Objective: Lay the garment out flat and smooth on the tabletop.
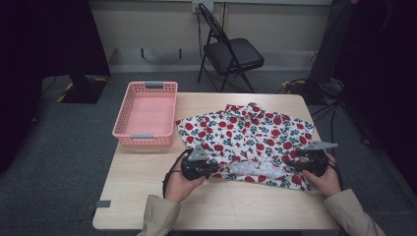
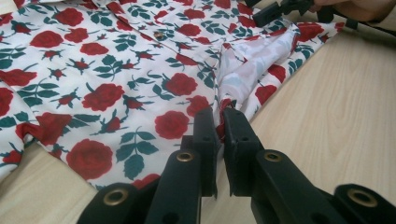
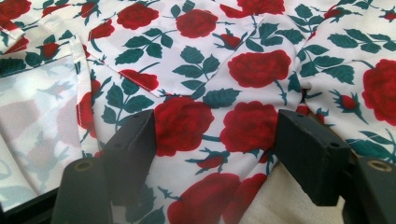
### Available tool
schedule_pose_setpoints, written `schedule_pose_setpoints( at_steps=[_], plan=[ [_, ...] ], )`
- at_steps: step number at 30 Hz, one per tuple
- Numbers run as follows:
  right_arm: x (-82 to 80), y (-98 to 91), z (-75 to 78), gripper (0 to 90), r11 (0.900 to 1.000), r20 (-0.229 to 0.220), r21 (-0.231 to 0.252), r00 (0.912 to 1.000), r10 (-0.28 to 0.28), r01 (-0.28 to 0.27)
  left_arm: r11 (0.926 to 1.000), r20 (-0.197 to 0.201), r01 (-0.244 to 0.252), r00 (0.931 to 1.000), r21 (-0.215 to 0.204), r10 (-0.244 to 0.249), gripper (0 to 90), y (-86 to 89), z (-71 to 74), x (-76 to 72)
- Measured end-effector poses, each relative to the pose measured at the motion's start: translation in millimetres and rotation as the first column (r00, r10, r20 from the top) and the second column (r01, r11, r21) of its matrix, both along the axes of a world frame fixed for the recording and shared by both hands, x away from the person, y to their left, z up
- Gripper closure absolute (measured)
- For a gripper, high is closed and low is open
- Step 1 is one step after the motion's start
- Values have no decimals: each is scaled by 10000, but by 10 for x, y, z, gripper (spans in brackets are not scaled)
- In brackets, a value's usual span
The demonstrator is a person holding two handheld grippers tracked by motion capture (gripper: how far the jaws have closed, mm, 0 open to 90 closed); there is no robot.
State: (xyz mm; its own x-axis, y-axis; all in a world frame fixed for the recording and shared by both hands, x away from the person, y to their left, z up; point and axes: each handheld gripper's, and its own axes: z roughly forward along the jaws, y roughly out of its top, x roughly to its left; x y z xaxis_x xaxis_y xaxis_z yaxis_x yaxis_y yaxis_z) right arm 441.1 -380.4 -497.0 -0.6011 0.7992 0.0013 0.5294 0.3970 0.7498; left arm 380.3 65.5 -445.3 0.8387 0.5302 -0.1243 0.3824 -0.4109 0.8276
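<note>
Nearest the lens, in the left gripper view: two black jaws of the left gripper pinched almost together on the hem of the rose-print shirt, a thin fold of red cloth caught between them. In the right gripper view: jaws of the right gripper spread wide, straddling the print and clamping nothing (cloth under them, not between closing pads).

From the high view: shirt spread flat across the table, mostly at 12 to 2 o'clock of the table's middle, near hem turned up to show the pale inside. Left gripper at about 6 o'clock of the shirt, right gripper at about 4 o'clock on the same hem. Pink basket empty at 10 o'clock, just beside the shirt's left sleeve.

Step in hand, by the look of it: taking hold of the lower hem at two points, ahead of a fold. Only half done. Next move likely calls for closing the right jaws on the hem edge, then lifting both ends evenly and carrying the hem toward 12 o'clock, onto the collar.
</note>
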Motion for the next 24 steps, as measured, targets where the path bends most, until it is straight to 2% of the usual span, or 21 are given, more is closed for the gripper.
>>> schedule_pose_setpoints(
  at_steps=[15,24],
  plan=[
    [0,0,0,293,10000,-1,0,10000,-1,1,9999,-26,125,9999,1,-125,844,79,33,-126],
    [0,0,0,293,10000,-1,1,10000,-1,1,9996,-135,180,9998,216,-177,844,121,0,-205]
  ],
)
